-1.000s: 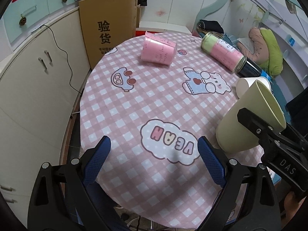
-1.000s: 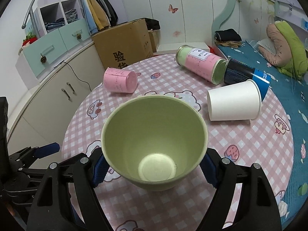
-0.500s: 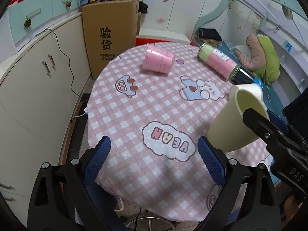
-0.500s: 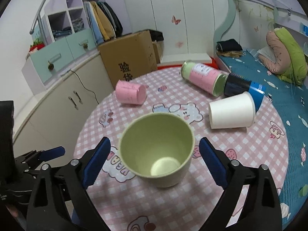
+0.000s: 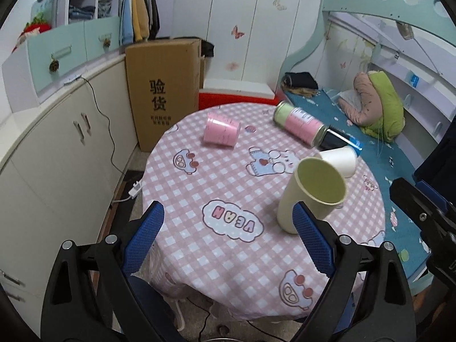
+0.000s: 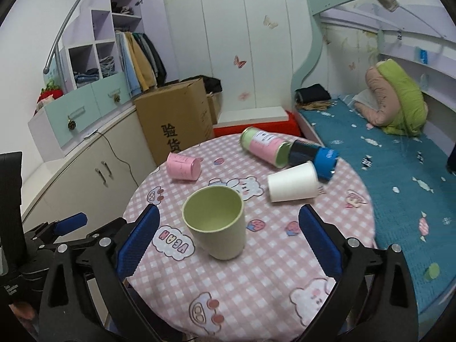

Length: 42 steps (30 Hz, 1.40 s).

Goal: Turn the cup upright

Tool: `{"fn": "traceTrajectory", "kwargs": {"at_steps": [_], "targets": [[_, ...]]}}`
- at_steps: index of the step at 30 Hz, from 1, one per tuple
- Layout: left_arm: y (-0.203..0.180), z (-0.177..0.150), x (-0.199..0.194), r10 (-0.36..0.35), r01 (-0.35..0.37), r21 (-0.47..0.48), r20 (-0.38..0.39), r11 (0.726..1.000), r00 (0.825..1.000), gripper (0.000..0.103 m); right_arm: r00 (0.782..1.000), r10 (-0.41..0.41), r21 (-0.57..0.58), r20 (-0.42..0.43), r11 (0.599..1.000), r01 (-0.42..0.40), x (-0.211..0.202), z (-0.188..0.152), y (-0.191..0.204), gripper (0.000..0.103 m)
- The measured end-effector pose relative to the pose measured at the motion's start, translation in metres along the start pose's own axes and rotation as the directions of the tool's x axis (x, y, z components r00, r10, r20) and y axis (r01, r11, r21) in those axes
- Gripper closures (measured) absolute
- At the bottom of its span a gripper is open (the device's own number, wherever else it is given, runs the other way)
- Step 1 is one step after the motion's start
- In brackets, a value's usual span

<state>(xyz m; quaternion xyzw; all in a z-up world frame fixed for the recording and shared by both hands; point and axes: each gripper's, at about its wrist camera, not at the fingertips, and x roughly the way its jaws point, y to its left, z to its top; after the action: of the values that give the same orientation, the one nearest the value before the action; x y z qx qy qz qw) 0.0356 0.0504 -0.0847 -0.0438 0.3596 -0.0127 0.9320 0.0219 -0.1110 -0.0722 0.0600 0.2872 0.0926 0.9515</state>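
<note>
Nearest the right wrist camera, the right gripper (image 6: 228,239) has its blue-padded fingers (image 6: 138,235) spread wide and grasps nothing. Just beyond and between them, the pale green plastic cup (image 6: 218,222) stands upright, mouth up, on the round table with a pink checked cartoon tablecloth (image 6: 256,270), touching neither pad. In the left wrist view the left gripper (image 5: 228,242) is likewise released, fingers apart above the table's near edge, and the same cup (image 5: 310,193) stands just past its right finger.

Farther on, a white paper cup (image 6: 293,182) lies on its side, near the green one but apart from it. Behind it a dark cylindrical bottle with a blue cap (image 6: 313,155) lies down, its blue cap touching the white cup, and a pink and green labelled canister (image 6: 263,146) lies beside it. To the left, a pink paper cup (image 6: 183,166) also rests on its side.

Beyond the table stand a brown cardboard box with black printed characters (image 6: 176,119) and a bed with a teal patterned cover (image 6: 399,159).
</note>
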Motion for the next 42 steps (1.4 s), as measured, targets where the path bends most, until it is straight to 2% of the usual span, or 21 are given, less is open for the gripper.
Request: {"fn": "traceTrajectory", "kwargs": {"at_steps": [11, 16, 20, 26, 42], "targets": [[-0.027, -0.01, -0.048, -0.029, 0.024, 0.061, 0.082, 0.998, 0.996, 0.011, 0.995, -0.053, -0.011, 0.085, 0.999, 0.054, -0.062, -0.005, -0.002, 0.008], [-0.035, -0.017, -0.068, -0.02, 0.009, 0.088, 0.123, 0.996, 0.992, 0.01, 0.99, -0.079, -0.021, 0.113, 0.996, 0.082, -0.082, -0.012, 0.0, 0.007], [-0.041, -0.022, -0.081, -0.025, 0.009, 0.103, 0.156, 0.995, 0.987, 0.01, 0.986, -0.096, -0.028, 0.135, 0.995, 0.1, -0.095, -0.017, 0.003, 0.007], [-0.047, -0.027, -0.102, -0.005, -0.024, 0.114, 0.246, 0.993, 0.969, 0.009, 0.979, -0.113, -0.036, 0.171, 0.992, 0.121, -0.11, -0.021, 0.003, 0.007], [-0.052, -0.025, -0.112, -0.022, -0.011, 0.125, 0.264, 0.992, 0.964, 0.008, 0.975, -0.11, -0.043, 0.193, 0.992, 0.12, -0.118, -0.022, 0.005, 0.007]]}}
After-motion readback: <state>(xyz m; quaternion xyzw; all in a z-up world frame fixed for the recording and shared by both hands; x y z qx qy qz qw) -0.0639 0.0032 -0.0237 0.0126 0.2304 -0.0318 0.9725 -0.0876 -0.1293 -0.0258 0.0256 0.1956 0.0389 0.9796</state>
